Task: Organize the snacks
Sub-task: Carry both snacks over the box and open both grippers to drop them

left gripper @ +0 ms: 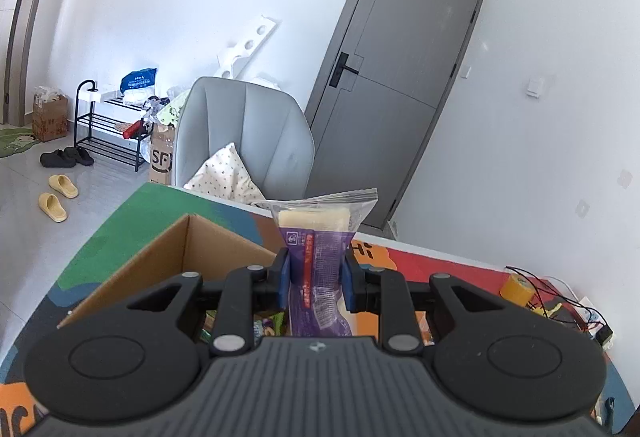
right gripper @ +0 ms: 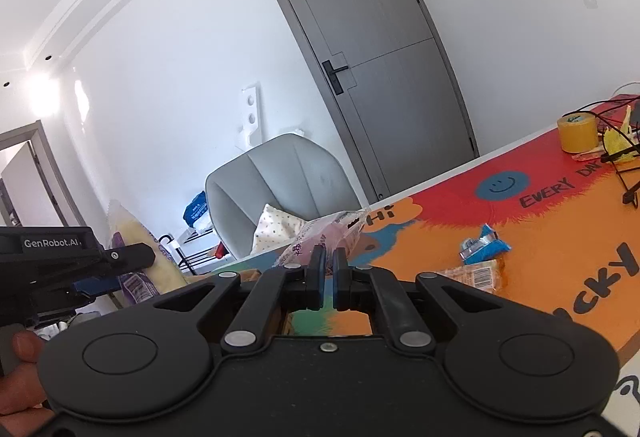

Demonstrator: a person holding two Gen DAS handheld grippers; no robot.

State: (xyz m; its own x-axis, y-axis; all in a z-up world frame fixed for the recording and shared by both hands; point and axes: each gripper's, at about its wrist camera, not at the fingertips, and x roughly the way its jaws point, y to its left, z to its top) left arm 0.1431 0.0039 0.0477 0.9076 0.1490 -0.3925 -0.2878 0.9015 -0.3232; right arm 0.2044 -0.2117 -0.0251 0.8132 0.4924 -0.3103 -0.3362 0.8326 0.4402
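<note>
Left gripper (left gripper: 316, 279): clamped on a purple snack packet (left gripper: 320, 261) with a pale bar inside, held upright above an open cardboard box (left gripper: 160, 257) on the colourful tablecloth (right gripper: 540, 221); right gripper (right gripper: 327, 277): pinched on the edge of a pink snack packet (right gripper: 328, 233), lifted off the cloth; blue packet (right gripper: 484, 247) and orange packet (right gripper: 476, 275) lie on the cloth, right side; yellow tape roll (right gripper: 576, 133) at the far edge; grey chair (left gripper: 244, 133) beyond.

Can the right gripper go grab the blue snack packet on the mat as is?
Probably not yet: the right gripper is shut on a pink snack packet. The path to the blue snack packet looks clear.
</note>
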